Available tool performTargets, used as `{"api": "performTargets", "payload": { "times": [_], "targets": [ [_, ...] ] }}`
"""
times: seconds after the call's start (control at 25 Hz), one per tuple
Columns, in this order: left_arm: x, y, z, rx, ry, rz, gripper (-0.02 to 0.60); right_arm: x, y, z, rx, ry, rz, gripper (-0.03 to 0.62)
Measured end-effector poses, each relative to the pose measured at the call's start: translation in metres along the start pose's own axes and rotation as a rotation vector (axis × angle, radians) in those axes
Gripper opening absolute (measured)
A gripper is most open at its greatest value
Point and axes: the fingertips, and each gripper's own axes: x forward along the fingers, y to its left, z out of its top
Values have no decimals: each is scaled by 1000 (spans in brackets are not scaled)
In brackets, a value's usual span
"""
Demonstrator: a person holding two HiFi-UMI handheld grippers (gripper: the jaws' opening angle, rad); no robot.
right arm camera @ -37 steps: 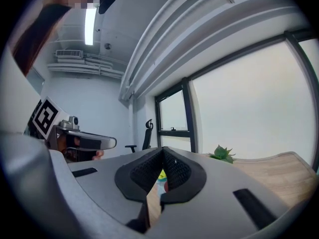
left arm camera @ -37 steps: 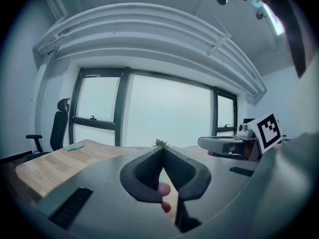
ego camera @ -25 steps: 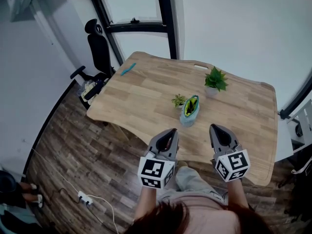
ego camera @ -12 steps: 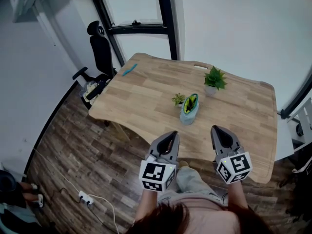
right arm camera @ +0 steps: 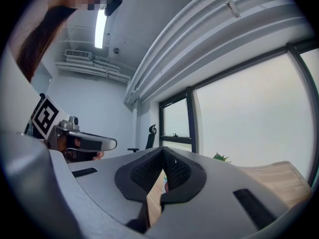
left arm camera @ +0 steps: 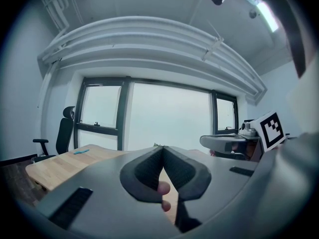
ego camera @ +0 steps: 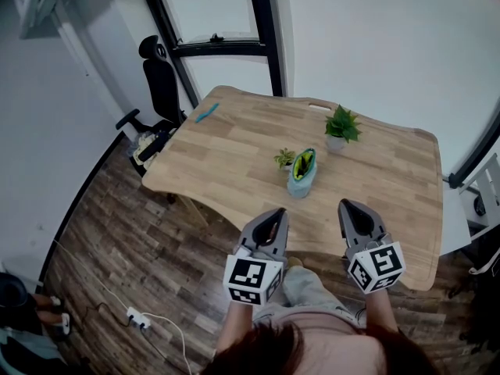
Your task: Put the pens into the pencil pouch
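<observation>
A light blue pencil pouch (ego camera: pixel 303 175) stands open-topped near the middle of the wooden table (ego camera: pixel 234 158), with green and yellow showing inside. One blue pen (ego camera: pixel 206 113) lies at the table's far left corner, and the left gripper view shows it as a blue pen (left arm camera: pixel 81 151) too. My left gripper (ego camera: pixel 274 212) and right gripper (ego camera: pixel 347 206) hover side by side at the table's near edge, well short of the pouch. Each gripper's own view shows it shut and empty: left gripper (left arm camera: pixel 163 149), right gripper (right arm camera: pixel 163 151).
A tiny plant (ego camera: pixel 284 159) sits just left of the pouch, and a larger potted plant (ego camera: pixel 341 126) stands behind it to the right. A black office chair (ego camera: pixel 160 76) is beyond the table's far left corner. A power strip (ego camera: pixel 135 316) and cable lie on the floor.
Both grippers have drifted slightly back toward me with their jaws still shut. Nothing on the table has moved.
</observation>
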Motion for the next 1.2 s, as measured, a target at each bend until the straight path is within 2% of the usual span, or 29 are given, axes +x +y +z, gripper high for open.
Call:
{"api": "performTargets", "payload": {
  "times": [0.6, 1.2],
  "targets": [
    [5, -4, 2, 15, 7, -22, 2, 1, -2, 2, 0, 8, -12, 0],
    [3, -9, -5, -7, 20, -40, 2, -1, -2, -4, 14, 14, -17, 0]
  ]
}}
